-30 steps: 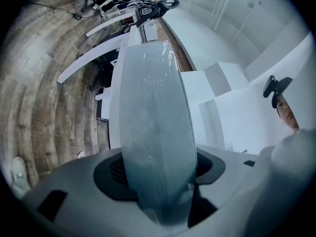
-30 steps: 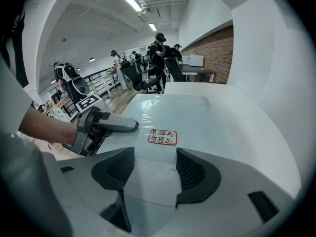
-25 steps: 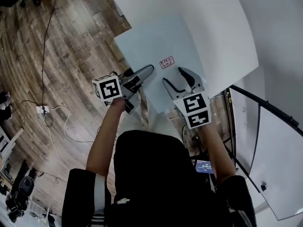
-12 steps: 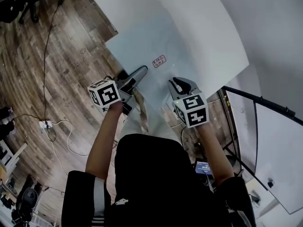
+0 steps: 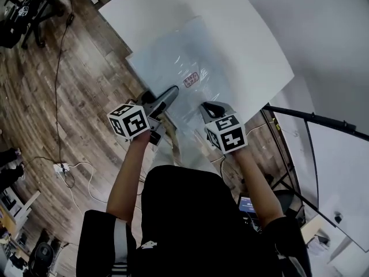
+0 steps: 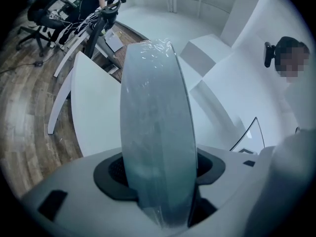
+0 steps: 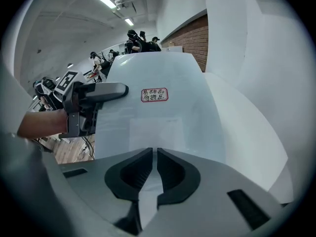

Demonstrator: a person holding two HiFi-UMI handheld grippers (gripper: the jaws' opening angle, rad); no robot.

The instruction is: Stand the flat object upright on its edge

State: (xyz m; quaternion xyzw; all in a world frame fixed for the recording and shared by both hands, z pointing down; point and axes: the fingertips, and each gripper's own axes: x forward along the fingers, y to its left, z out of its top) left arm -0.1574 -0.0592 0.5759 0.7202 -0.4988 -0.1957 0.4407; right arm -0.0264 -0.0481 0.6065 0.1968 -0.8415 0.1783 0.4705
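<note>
Head view: the wrapped panel lies on the white tabletop. Its red-bordered sticker faces up, and its near end reaches past the tabletop edge toward me. My left gripper sits on the panel's margin just near-left of the sticker. My right gripper sits at the margin near-right of it, so the sticker lies between the two.

Left gripper view: I see the panel edge-on, filling the gap between the jaws. They stand wide but are clamped on its thickness, so I count this as a firm hold.

Right gripper view: the sticker is straight ahead, beyond the jaws. They have just been closing and are now pressed almost together, with only a thin pale sliver between them. That sliver looks like the film at the panel's near edge rather than the board itself, though I can't be sure.

I judge that I'm at the start of the tip-up. To do it well, I'd let the left grip carry the weight and use the right only to steady. I'd raise the sticker end with both grippers together so the far edge stays planted on the tabletop as the pivot. I'd also go slowly, since a pinch on film alone could slip or tear.
</note>
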